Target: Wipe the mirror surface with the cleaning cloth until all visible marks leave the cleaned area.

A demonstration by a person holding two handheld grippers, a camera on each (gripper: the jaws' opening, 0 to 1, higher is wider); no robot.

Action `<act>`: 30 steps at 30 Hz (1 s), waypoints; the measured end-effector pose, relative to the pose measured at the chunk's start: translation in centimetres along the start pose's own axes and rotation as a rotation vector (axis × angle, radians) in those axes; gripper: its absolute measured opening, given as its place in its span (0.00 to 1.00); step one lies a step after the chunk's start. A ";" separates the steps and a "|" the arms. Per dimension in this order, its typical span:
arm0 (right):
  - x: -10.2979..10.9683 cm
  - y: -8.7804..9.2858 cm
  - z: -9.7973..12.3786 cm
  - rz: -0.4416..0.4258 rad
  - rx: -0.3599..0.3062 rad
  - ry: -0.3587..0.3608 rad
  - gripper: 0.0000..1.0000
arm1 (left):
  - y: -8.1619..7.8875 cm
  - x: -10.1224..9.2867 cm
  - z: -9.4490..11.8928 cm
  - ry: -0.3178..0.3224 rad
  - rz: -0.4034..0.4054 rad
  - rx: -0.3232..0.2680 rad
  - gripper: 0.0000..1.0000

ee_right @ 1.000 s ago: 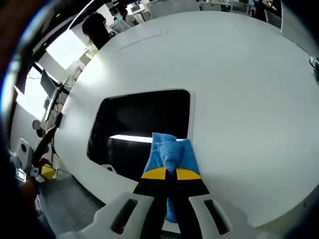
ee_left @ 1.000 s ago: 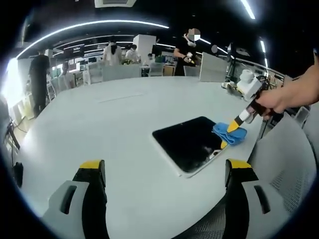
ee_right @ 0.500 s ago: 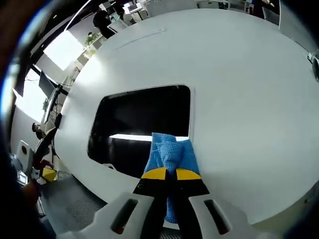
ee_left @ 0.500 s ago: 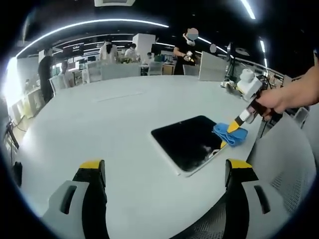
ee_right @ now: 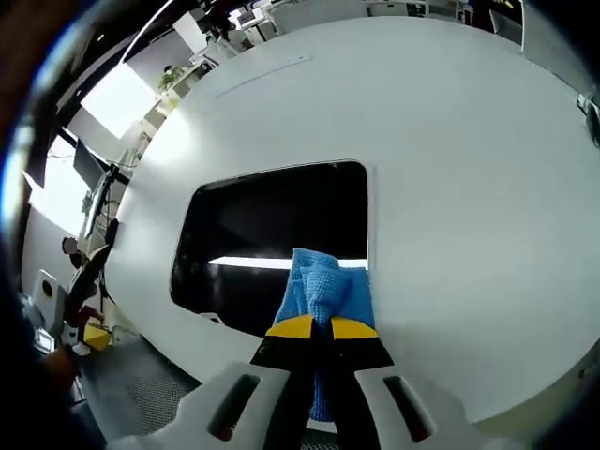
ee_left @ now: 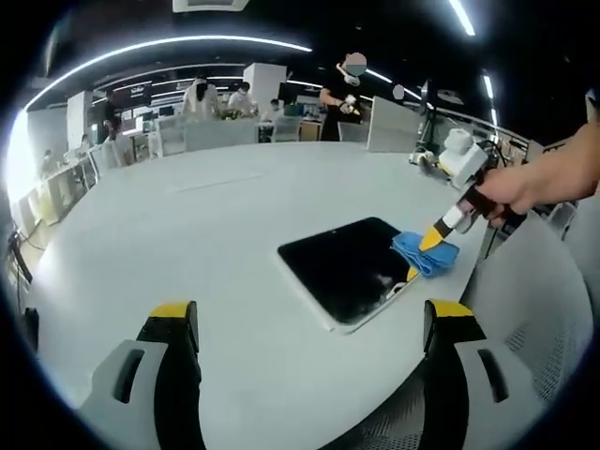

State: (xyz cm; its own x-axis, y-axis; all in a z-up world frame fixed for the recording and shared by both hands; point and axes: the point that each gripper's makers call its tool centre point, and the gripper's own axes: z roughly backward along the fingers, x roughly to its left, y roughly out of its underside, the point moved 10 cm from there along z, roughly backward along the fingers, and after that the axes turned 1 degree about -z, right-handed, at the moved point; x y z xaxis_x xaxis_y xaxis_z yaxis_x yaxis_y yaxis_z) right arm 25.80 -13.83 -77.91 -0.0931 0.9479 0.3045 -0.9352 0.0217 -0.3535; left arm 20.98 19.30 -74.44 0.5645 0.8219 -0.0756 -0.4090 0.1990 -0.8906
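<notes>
Lying flat near the table's (ee_left: pixel 187 234) right edge: the mirror (ee_right: pixel 272 239). Pressing onto its right rim, the blue cleaning cloth (ee_right: pixel 323 291), pinched in the right gripper (ee_right: pixel 313 328) for wiping. Hovering nearby, jaws apart and empty: the left gripper (ee_left: pixel 309 319).

Your worktop (ee_left: pixel 187 225) lies bare past the mirror (ee_left: pixel 347 267); only the cloth (ee_left: pixel 424 253) crowds its near edge.
</notes>
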 end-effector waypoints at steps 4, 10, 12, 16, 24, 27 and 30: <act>0.7 0.0 -0.3 0.001 -0.002 -0.001 0.00 | 0.0 0.0 0.0 0.003 -0.003 0.003 0.99; 1.6 -0.2 -0.6 0.018 0.004 -0.002 0.00 | 0.0 -0.1 0.0 0.005 -0.005 0.008 0.99; 2.0 -0.3 -0.8 0.022 0.007 -0.007 0.00 | 0.0 -0.1 -0.1 0.006 -0.009 0.009 0.99; 2.9 -0.4 -1.1 0.031 0.012 -0.013 0.00 | 0.0 -0.1 -0.1 0.005 -0.009 0.013 0.99; 4.8 -0.6 -1.8 0.062 0.029 -0.025 0.00 | 0.1 0.0 -0.1 0.007 -0.009 0.016 0.99; 5.2 -0.8 -2.0 0.075 0.036 -0.031 0.00 | 0.0 -0.1 -0.1 0.015 -0.010 0.010 0.99; 5.5 -1.0 -2.2 0.074 0.038 -0.034 0.00 | 0.0 -0.2 -0.1 0.019 -0.010 0.005 0.99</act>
State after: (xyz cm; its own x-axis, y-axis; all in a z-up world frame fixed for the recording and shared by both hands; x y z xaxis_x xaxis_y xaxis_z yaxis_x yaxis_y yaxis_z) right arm 26.92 -7.97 -77.83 -0.1732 0.9352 0.3089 -0.9377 -0.0607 -0.3422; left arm 20.99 19.10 -74.47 0.5820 0.8098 -0.0747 -0.4065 0.2102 -0.8891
